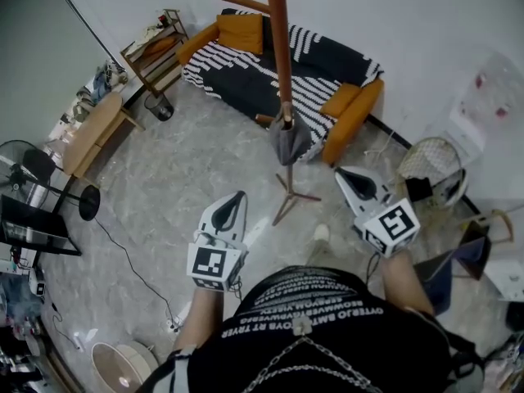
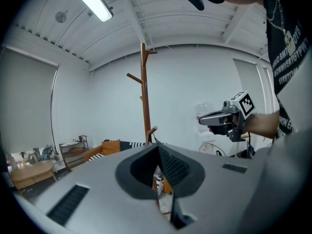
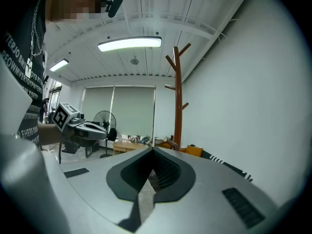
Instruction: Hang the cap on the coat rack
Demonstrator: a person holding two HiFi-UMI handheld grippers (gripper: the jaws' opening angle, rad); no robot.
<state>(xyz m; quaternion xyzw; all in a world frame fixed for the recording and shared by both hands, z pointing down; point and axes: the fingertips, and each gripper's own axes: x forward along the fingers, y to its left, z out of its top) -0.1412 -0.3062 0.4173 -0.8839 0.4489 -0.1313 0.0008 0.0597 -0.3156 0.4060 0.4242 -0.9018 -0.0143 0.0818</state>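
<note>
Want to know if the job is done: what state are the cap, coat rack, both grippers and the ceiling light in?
cap: hanging from a low peg of the rack, held by neither gripper.
coat rack: standing upright, upper pegs bare.
left gripper: jaws together, nothing between them.
right gripper: jaws together, nothing between them.
ceiling light: lit.

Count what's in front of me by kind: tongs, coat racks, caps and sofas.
Tongs: 2 (left tongs, right tongs)
Coat rack: 1
Grey cap: 1
Sofa: 1
Total: 5
</note>
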